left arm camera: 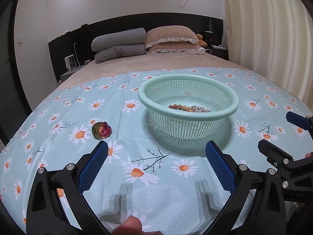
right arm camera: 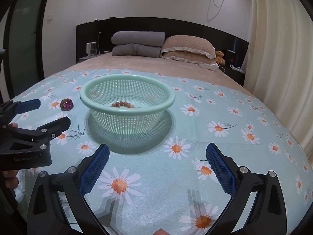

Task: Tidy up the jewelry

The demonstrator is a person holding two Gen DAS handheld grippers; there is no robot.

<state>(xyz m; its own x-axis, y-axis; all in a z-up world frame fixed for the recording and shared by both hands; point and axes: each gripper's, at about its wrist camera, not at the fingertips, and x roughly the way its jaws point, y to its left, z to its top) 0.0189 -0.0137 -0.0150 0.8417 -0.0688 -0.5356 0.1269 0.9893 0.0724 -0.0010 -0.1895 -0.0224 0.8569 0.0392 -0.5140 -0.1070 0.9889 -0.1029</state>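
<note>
At about ten o'clock from the left gripper [left arm camera: 156, 162], a small iridescent stone [left arm camera: 101, 130], green and red with a glassy lumpy face, lies alone on the daisy-print cloth [left arm camera: 166, 199] spread over the bed [left arm camera: 156, 62]. The left gripper's fingers [left arm camera: 93, 166] stand wide apart and hold nothing, low over the cloth. At twelve to one o'clock sits a mint-green plastic basket [left arm camera: 235, 105], upright, with a strand of brown beads [left arm camera: 185, 108] on its floor. Further right, the right gripper [right arm camera: 157, 163] is also spread wide and empty; from its view the basket is at eleven o'clock and the stone at ten, just beside the basket's left wall but apart from it.

The stone looks hard, light and slick, likely to squirt out of a slanted pinch, and the soft bedding under the cloth will give when pressed. A hold across its widest middle, with the ribbed pads flat on opposite flanks, seems safest. The beads would be limp and best lifted by a bunched section.
</note>
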